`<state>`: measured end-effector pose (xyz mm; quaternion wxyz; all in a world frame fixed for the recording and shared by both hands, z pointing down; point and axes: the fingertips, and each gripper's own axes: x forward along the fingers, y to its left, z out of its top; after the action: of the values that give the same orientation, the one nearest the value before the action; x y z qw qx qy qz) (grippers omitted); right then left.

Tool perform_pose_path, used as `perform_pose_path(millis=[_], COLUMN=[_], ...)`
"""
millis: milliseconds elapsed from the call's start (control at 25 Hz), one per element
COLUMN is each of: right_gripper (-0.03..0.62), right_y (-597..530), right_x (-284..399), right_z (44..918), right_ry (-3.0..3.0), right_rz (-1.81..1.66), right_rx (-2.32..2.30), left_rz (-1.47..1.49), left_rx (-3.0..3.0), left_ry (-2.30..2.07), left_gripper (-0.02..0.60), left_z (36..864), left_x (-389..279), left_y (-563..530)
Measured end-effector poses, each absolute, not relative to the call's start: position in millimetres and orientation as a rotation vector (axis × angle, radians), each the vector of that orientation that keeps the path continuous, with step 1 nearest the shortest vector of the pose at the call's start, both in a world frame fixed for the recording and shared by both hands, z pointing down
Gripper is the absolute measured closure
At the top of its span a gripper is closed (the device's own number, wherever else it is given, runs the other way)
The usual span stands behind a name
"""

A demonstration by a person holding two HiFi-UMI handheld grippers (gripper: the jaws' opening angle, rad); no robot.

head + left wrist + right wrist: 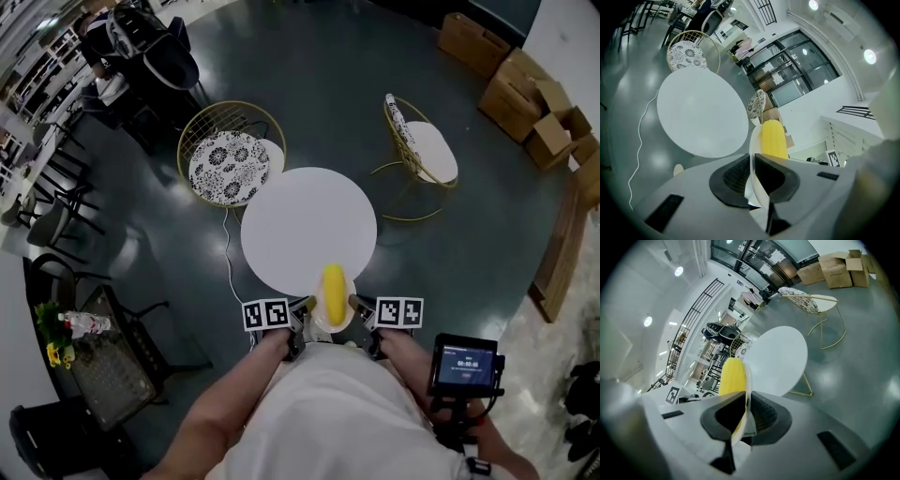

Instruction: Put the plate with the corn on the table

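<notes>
A small white plate (330,321) with a yellow corn cob (332,289) on it hangs just past the near edge of the round white table (300,220). My left gripper (298,317) is shut on the plate's left rim. My right gripper (364,317) is shut on its right rim. In the left gripper view the plate's rim (753,154) is pinched between the black pads, with the corn (772,139) beyond. The right gripper view shows that same plate rim (747,394) clamped, the corn (731,376) to its left and the table (780,359) ahead.
Two gold wire chairs stand beyond the table, one with a patterned cushion (230,164), one at the right (422,150). A white cable (230,253) runs along the floor on the left. Cardboard boxes (525,84) sit at the far right. A dark side table (103,361) stands at the lower left.
</notes>
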<state>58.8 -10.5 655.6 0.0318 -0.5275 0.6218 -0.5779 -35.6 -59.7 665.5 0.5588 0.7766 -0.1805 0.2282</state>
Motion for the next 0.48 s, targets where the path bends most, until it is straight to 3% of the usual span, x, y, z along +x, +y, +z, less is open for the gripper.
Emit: perform_pose_path(millis=[480], right_gripper=[0.548], right_y=[-71], right_x=[66], right_z=[656], right_ry=[1.870], right_rz=[-1.756], right_rx=[-1.709], left_rz=[0.541], left_rx=[1.848], left_ry=[-0.374], left_gripper=[0.546], left_z=[666], left_x=[-27], left_y=[-124])
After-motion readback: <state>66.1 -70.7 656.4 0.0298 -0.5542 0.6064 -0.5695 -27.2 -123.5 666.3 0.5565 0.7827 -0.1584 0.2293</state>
